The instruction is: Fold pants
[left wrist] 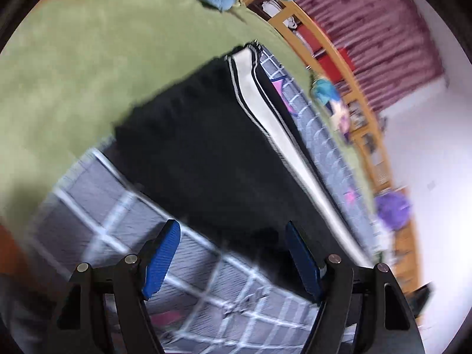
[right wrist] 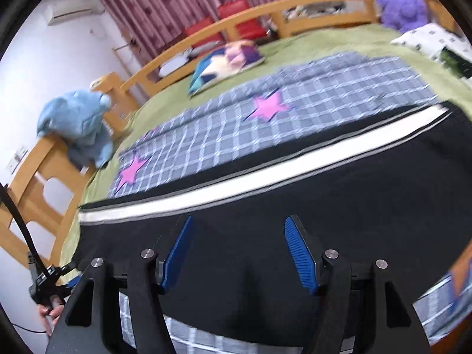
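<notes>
Blurring both views, black pants (right wrist: 265,206) on the bed (right wrist: 183,100), both grippers' jaws apart, empty.

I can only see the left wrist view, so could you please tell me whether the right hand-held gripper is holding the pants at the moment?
Observer: No. The right hand-held gripper is open above the black pants, with no fabric between its pads.
Operator: Thank you. Are there any patterns on the checked blanket that I cannot make out?
Observer: Yes, the checked blanket has pink stars sewn on it.
Operator: And what is lying at the far side of the bed?
Observer: A colourful cushion lies on the green cover, near the wooden bed rail.
</notes>
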Motion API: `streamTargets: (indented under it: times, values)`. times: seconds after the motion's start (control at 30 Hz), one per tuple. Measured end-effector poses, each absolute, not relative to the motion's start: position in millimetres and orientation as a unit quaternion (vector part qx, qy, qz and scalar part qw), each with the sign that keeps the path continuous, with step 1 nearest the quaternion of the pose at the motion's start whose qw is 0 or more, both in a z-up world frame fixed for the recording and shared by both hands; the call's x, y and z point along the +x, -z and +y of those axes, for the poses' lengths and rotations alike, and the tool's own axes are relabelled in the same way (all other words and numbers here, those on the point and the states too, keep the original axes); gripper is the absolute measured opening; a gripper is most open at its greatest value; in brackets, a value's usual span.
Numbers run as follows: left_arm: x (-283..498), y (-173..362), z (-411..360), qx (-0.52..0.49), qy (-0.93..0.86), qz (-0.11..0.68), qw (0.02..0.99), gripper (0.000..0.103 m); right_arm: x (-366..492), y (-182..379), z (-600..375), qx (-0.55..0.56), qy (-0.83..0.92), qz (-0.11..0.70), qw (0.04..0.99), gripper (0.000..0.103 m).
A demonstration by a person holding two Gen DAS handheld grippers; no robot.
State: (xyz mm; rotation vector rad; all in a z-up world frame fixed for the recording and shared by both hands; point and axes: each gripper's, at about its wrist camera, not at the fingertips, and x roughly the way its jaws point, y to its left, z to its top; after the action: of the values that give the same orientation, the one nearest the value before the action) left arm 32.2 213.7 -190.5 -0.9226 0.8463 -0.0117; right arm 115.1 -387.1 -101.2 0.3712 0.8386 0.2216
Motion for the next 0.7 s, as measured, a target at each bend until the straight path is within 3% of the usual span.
streamTargets:
  times: [0.13, 0.23, 0.33, 0.5, 0.6, 0.67, 0.7]
  values:
    - [49, 213, 219, -0.471, -0.003, 0.380, 0.796, 0.070, 108, 115, -378, 0.204, -0.099, 0.420, 0.879, 0.064]
    - [57, 218, 230, -0.496, -0.030, 0.359, 0.790, 0.064, 98, 120, -384, 0.231, -0.095, 0.421, 0.872, 0.064]
    - [70, 205, 241, -0.445, -0.087, 0.357, 0.816, 0.010, 90, 120, -386, 0.234, -0.083, 0.420, 0.873, 0.064]
    - [70, 163, 243, -0.376, -0.050, 0.330, 0.864, 0.011, 85, 124, -385, 0.247, -0.080, 0.423, 0.868, 0.064]
    - [78, 185, 237, -0.342, -0.098, 0.405, 0.842, 0.018, 85, 124, -382, 0.246, -0.082, 0.422, 0.869, 0.064]
    - [70, 194, 247, -0.351, -0.121, 0.426, 0.825, 0.038, 88, 127, -379, 0.243, -0.086, 0.429, 0.866, 0.064]
    - [64, 189, 253, -0.347, -0.143, 0.421, 0.826, 0.042, 89, 128, -376, 0.241, -0.088, 0.432, 0.864, 0.064]
